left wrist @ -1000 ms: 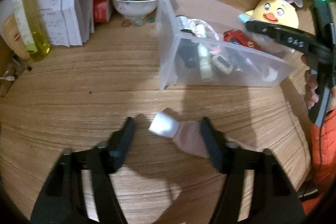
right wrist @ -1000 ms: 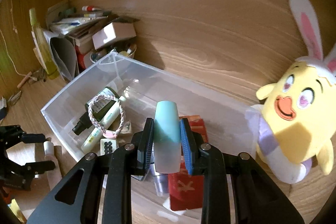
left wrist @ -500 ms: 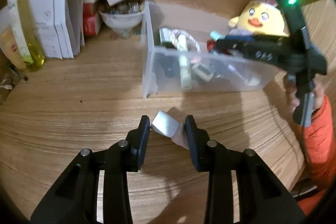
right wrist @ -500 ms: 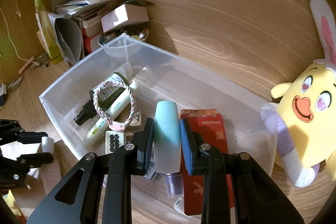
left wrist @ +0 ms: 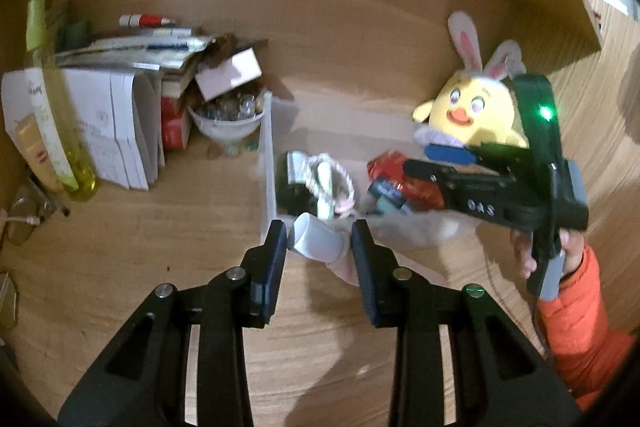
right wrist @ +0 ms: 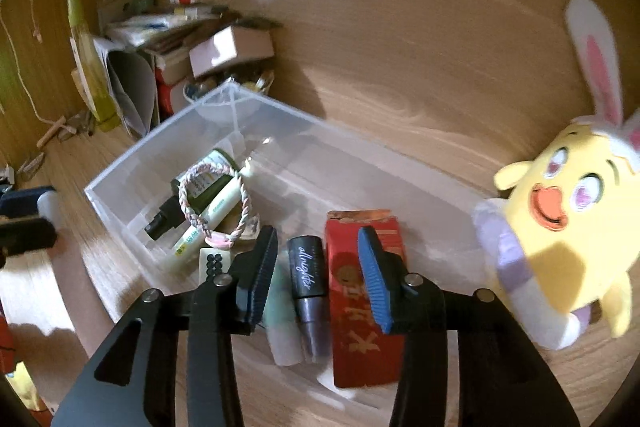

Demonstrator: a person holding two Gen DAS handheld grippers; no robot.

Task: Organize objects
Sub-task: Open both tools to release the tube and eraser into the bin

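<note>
Pink tube (left wrist: 320,247) apparently gripped in left claw (left wrist: 320,241), right claw (right wrist: 316,263) spread above bin (right wrist: 120,179)

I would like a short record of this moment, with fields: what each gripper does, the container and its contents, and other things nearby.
left gripper: shut on the pink tube with white cap, close to the bin's near wall
right gripper: open, empty, over the bin
container: clear plastic bin on the wooden desk
contents: mint tube, dark tube, red box, green bottle, braided bracelet
nearby: yellow bunny plush, bowl of marbles, stack of papers
</note>
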